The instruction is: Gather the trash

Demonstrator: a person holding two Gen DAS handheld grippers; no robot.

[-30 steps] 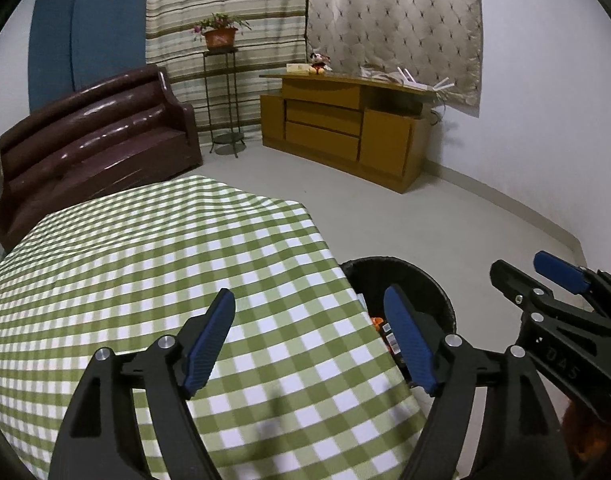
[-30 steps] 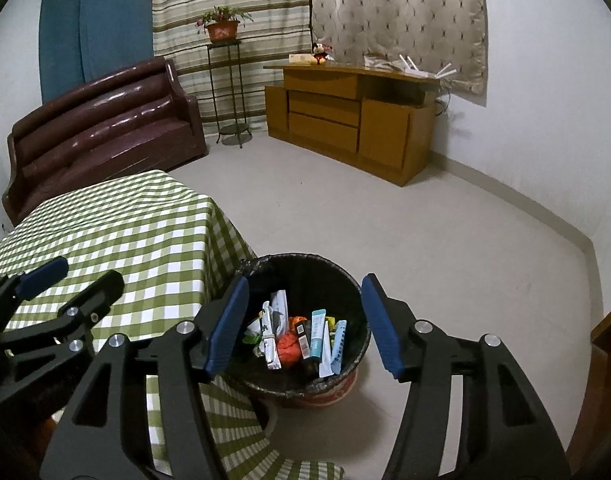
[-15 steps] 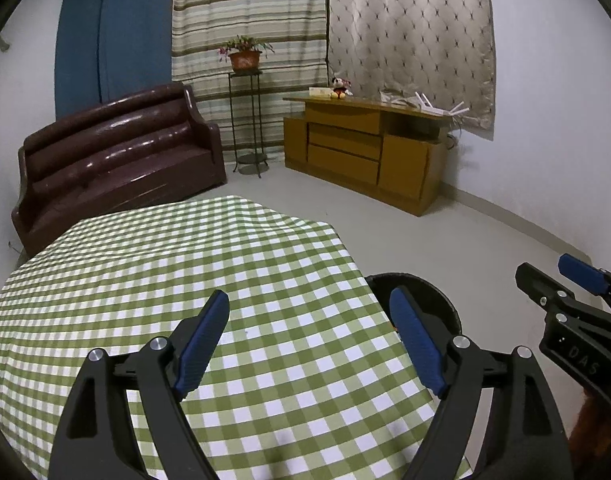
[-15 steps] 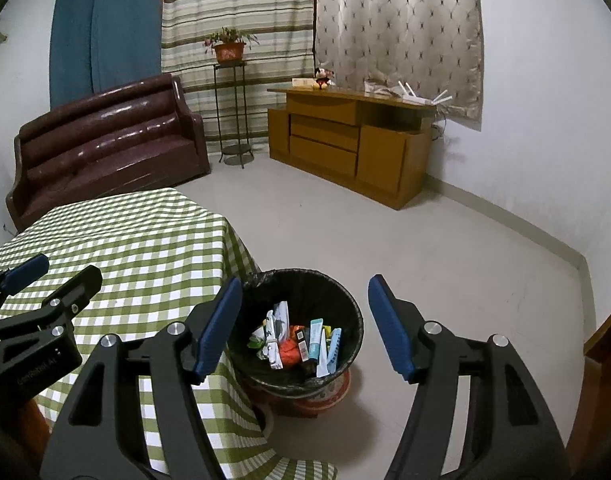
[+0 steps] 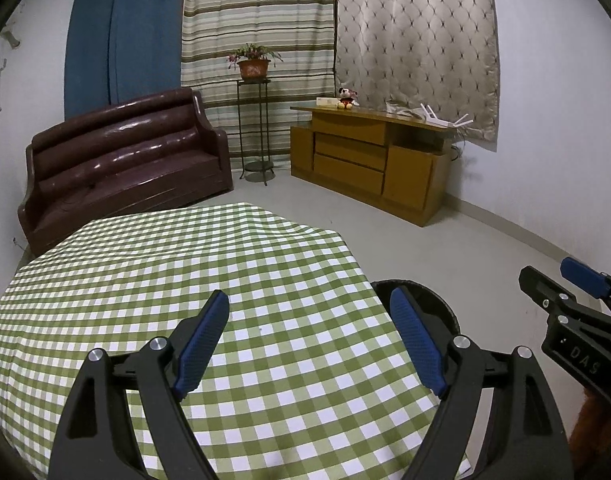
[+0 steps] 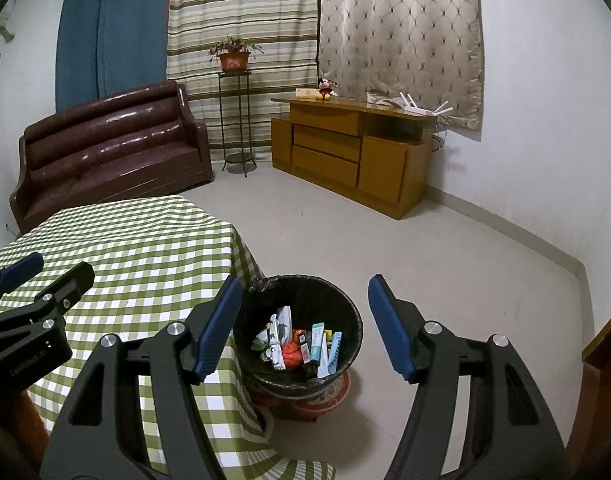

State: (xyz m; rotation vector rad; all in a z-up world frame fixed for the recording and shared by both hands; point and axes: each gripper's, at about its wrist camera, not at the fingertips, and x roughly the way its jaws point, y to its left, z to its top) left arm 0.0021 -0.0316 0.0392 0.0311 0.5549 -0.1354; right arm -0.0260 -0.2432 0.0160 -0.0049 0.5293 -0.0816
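Surveying the room, we record a bench under a green-and-white checked cloth, its top bare. We note the left gripper over this cloth, jaws spread with nothing between them; the right gripper likewise stands spread and empty, above the black-lined bin on the pale tiled floor just beside the bench corner. We find the trash, mixed wrappers, small boxes and tubes, lying inside that bin. Against the far wall we log a dark brown sofa, a potted plant on a tall metal stand, and a wooden cabinet carrying a plush toy and a white router. Blue, striped and quilted-pattern curtains hang behind.
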